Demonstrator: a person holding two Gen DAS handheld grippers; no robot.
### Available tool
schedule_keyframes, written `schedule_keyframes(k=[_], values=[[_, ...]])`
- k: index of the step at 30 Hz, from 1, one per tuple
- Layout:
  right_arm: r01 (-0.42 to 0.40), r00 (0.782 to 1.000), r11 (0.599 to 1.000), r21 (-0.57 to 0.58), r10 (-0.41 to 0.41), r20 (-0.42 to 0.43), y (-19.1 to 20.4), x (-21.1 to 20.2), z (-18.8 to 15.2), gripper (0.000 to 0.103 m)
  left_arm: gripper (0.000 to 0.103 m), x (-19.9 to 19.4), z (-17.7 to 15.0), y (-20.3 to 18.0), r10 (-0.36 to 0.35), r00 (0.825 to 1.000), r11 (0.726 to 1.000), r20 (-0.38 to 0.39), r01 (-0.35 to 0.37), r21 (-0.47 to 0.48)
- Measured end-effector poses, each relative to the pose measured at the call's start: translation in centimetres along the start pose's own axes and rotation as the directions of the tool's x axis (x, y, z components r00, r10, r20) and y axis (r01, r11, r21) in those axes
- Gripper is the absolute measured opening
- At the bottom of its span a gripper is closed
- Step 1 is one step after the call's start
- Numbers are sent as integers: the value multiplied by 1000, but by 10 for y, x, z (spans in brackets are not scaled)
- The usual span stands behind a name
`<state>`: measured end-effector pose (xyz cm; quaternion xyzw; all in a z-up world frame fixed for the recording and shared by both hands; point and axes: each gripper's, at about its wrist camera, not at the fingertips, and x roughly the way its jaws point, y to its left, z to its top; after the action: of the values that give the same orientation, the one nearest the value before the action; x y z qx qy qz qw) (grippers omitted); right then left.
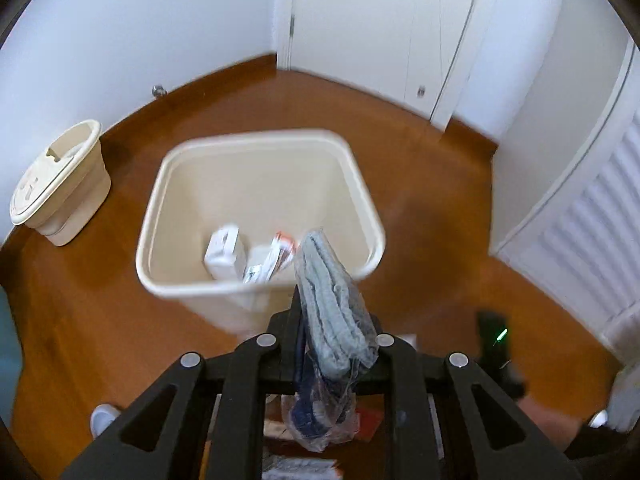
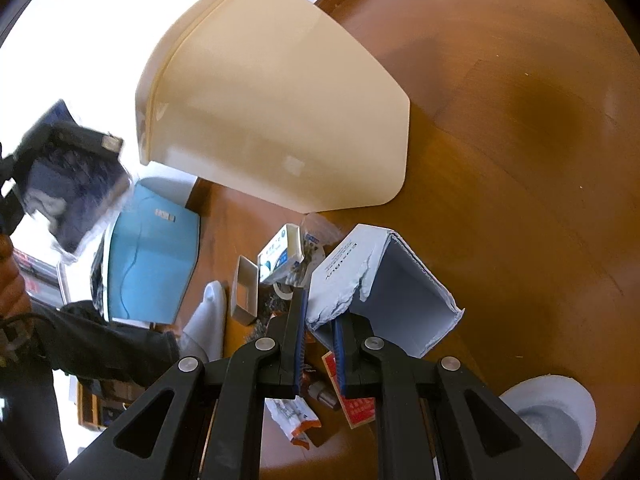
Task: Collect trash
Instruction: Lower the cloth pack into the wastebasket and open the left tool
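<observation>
My left gripper point(image 1: 338, 320) is pinched tight on a plastic bag point(image 1: 334, 316), just above the bin's point(image 1: 260, 216) near rim. I should go over the bin, then let go. My right gripper point(image 2: 320, 320) squeezes a torn box point(image 2: 384, 288) beside the bin.

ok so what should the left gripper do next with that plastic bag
Probably carry it forward a little, then open. The left gripper is shut on the clear plastic bag of grey fabric, which hangs at the near rim of the cream waste bin, not yet fully over its opening.
</observation>
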<state>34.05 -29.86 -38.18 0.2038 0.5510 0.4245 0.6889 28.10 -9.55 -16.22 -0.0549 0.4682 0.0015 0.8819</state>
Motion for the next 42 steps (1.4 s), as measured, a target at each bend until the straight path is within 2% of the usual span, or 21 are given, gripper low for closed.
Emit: schedule_keyframes(k=[3, 6, 7, 9, 10, 11, 17, 19, 22, 25, 28, 29, 30, 31, 33, 38, 40, 42], values=[[0, 1000, 1000, 3, 0, 2, -1, -2, 0, 13, 15, 52, -41, 0, 124, 990, 986, -65, -115, 123], [1, 1000, 1000, 1, -1, 7, -1, -6, -1, 13, 15, 113, -90, -3, 246, 962, 942, -119, -208, 265], [1, 1000, 1000, 2, -1, 8, -1, -7, -1, 13, 15, 135, -110, -3, 298, 945, 918, -134, -246, 310], [3, 1000, 1000, 4, -3, 7, -1, -8, -2, 13, 15, 160, -131, 1, 359, 920, 891, -159, -287, 351], [3, 1000, 1000, 6, -4, 6, -1, -8, -2, 13, 18, 169, -138, 4, 379, 910, 880, -167, -299, 369], [4, 1000, 1000, 9, -4, 3, -2, -8, -2, 13, 19, 171, -142, 4, 379, 913, 879, -155, -302, 369], [4, 1000, 1000, 7, -4, -16, 0, 0, 0, 13, 20, 166, -133, 28, 306, 937, 930, -172, -255, 266], [3, 1000, 1000, -1, -3, -17, 2, 2, 0, 13, 26, 159, -131, 33, 272, 945, 945, -183, -227, 234], [1, 1000, 1000, 0, -1, -19, 4, 4, 0, 13, 36, 150, -133, 36, 253, 952, 954, -173, -216, 206], [2, 1000, 1000, 4, -2, -23, 3, 6, -1, 13, 38, 166, -144, 37, 316, 933, 926, -171, -265, 270], [6, 1000, 1000, 7, -6, -19, 2, 4, -1, 13, 38, 182, -147, 31, 334, 922, 921, -196, -274, 278], [8, 1000, 1000, 8, -8, -18, 2, 3, -1, 13, 35, 183, -147, 29, 342, 918, 918, -199, -282, 279], [11, 1000, 1000, 13, -10, -18, 1, 3, -1, 13, 14, 178, -142, 30, 336, 920, 924, -203, -280, 260], [13, 1000, 1000, 16, -12, -17, 1, 2, -1, 13, 7, 175, -138, 31, 330, 920, 929, -212, -277, 243], [13, 1000, 1000, 23, -13, -18, 0, 2, -2, 13, 7, 163, -129, 27, 294, 931, 944, -216, -249, 215], [17, 1000, 1000, 10, -17, -17, 4, 3, -1, 13, 7, 92, -100, 9, 172, 969, 979, -175, -149, 136], [19, 1000, 1000, 7, -19, -10, 5, 1, -1, 13, 6, 60, -73, 1, 80, 983, 996, -166, -73, 49], [24, 1000, 1000, 9, -24, 2, 5, -4, 0, 13, 7, 31, -44, -12, -40, 990, 999, -137, 35, -34]])
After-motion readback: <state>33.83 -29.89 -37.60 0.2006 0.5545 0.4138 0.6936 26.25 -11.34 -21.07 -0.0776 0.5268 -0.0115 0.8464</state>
